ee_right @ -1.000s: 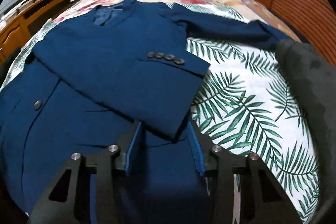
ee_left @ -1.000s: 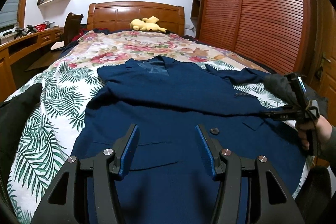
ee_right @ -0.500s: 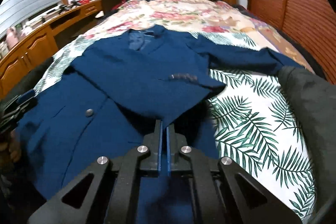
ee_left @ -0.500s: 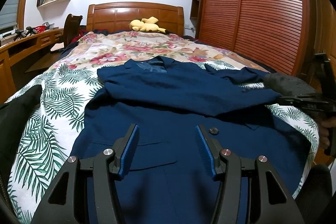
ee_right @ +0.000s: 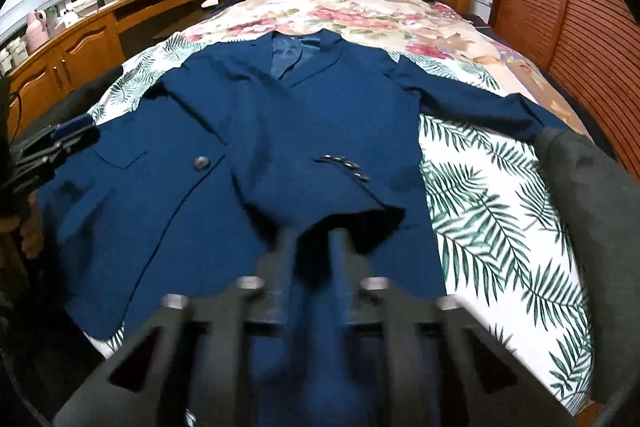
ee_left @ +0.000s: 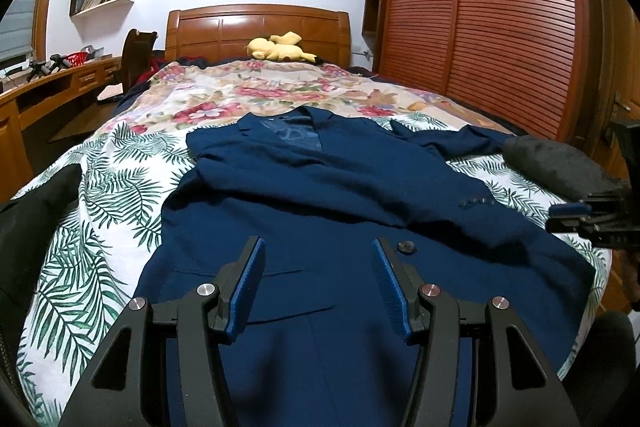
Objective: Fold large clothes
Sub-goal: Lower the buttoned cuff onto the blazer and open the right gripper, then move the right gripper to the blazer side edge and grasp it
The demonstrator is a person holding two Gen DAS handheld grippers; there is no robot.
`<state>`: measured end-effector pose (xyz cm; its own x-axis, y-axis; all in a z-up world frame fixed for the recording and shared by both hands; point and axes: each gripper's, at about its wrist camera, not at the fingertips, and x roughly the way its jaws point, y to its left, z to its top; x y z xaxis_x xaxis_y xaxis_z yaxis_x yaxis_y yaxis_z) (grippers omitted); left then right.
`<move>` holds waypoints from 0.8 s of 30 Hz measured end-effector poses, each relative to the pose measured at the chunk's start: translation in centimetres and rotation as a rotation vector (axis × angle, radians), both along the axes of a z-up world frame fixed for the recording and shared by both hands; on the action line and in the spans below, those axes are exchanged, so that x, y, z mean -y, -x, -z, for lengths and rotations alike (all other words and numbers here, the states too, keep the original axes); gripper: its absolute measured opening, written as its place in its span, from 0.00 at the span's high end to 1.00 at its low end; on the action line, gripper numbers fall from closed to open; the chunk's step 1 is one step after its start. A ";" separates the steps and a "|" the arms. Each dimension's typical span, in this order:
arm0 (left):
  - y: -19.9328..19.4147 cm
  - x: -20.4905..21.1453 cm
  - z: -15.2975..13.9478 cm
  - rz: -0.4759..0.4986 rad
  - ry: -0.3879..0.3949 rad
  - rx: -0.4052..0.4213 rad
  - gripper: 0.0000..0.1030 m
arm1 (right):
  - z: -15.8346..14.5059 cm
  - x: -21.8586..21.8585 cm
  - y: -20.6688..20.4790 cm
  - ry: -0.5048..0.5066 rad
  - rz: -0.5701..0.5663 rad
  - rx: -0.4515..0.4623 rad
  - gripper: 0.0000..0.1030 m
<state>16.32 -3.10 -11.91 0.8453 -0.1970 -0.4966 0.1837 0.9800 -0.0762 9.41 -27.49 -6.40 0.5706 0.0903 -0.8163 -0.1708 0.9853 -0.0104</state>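
Since the earlier shots, the right hand-held gripper (ee_right: 310, 239) had pulled back off the folded sleeve (ee_right: 316, 167) and its jaws had just been parting again after pinching tight; they stood a little apart, blurry, with nothing pressed between them as far as I could make out. That sleeve, cuff buttons up, lay across the front of the navy jacket (ee_left: 320, 211), looking more spread out than before. The left hand-held gripper (ee_left: 318, 283) hadn't budged: jaws apart, empty, hovering over the jacket's lower front near its big button (ee_left: 407, 247). The jacket itself lay face up on the bed (ee_left: 100, 195), collar toward the headboard (ee_left: 258, 31), other sleeve stretched out sideways from the jacket. A dark grey garment (ee_right: 580, 187) sat just past that sleeve's cuff.
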 end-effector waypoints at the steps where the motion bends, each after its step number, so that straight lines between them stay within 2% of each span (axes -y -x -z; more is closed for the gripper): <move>1: 0.1 0.1 -0.1 -0.001 -0.003 0.004 0.45 | -0.1 0.2 0.2 0.006 0.002 0.009 0.62; 5: 0.4 0.7 -0.9 0.004 -0.018 0.018 0.45 | -0.6 1.2 0.4 -0.028 0.005 0.045 0.62; 9: 0.0 1.7 -1.6 0.015 -0.038 0.022 0.45 | -0.6 1.5 -1.0 -0.017 0.002 0.081 0.62; 18: -3.3 3.9 -2.2 0.044 -0.055 0.000 0.45 | 4.1 3.6 -6.0 -0.048 0.005 0.000 0.62; 24: -7.0 5.2 -1.7 0.068 -0.052 -0.010 0.44 | 4.8 5.1 -6.3 -0.092 0.000 -0.004 0.62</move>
<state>23.30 -8.28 -10.19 0.8258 -0.2273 -0.5161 0.2494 0.9680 -0.0274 15.76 -32.59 -11.22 0.5677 0.1644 -0.8066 -0.1702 0.9821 0.0803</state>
